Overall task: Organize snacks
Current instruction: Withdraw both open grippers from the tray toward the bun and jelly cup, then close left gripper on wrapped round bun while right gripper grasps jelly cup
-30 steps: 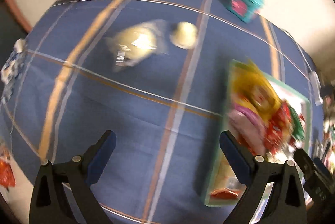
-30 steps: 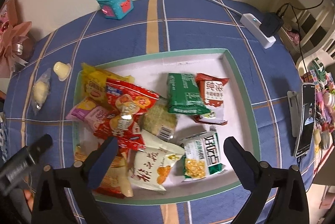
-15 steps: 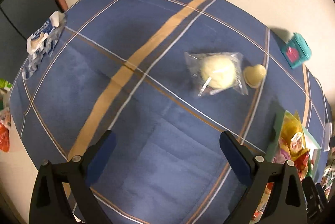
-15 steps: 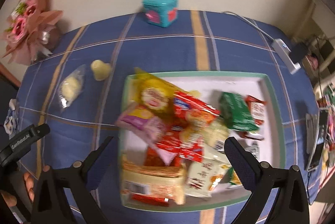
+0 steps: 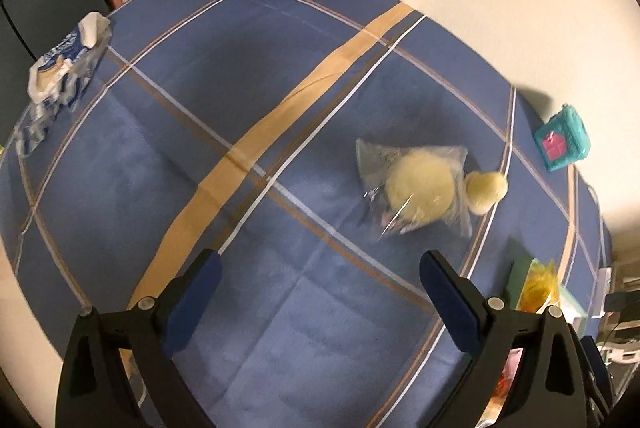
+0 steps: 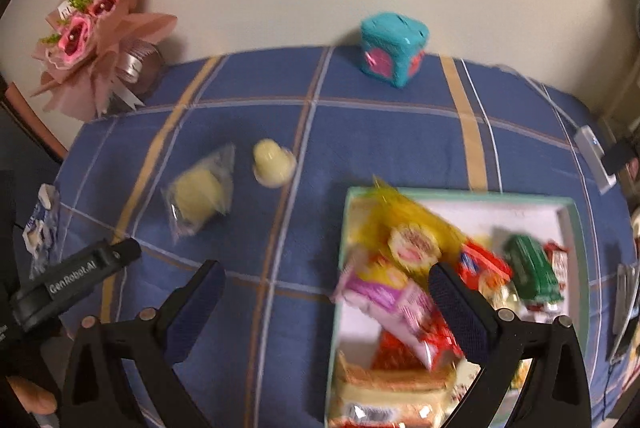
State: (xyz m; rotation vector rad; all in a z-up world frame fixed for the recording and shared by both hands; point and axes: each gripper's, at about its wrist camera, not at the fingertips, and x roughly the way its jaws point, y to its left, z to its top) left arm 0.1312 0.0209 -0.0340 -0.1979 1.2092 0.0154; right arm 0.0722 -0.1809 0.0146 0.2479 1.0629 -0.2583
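Note:
A yellow pastry in a clear wrapper point(image 5: 416, 190) lies on the blue checked tablecloth, with a small yellow jelly cup point(image 5: 486, 190) touching its right side. Both show in the right wrist view, the pastry point(image 6: 200, 194) left of the cup point(image 6: 273, 164). A green-rimmed tray point(image 6: 576, 224) holds several snack packets, among them a yellow bag point(image 6: 412, 232). My left gripper point(image 5: 320, 282) is open and empty, short of the pastry. My right gripper point(image 6: 326, 298) is open and empty over the tray's left edge.
A pink bouquet point(image 6: 94, 28) stands at the back left against the wall. A teal cube box point(image 6: 394, 48) sits at the back. A blue-white crumpled wrapper point(image 5: 64, 68) lies at the table's left edge. A white power strip point(image 6: 596, 152) is at the right.
Both grippers have swung left. The pastry and cup now sit closer ahead of the left gripper. The tray has slid toward the right of both views.

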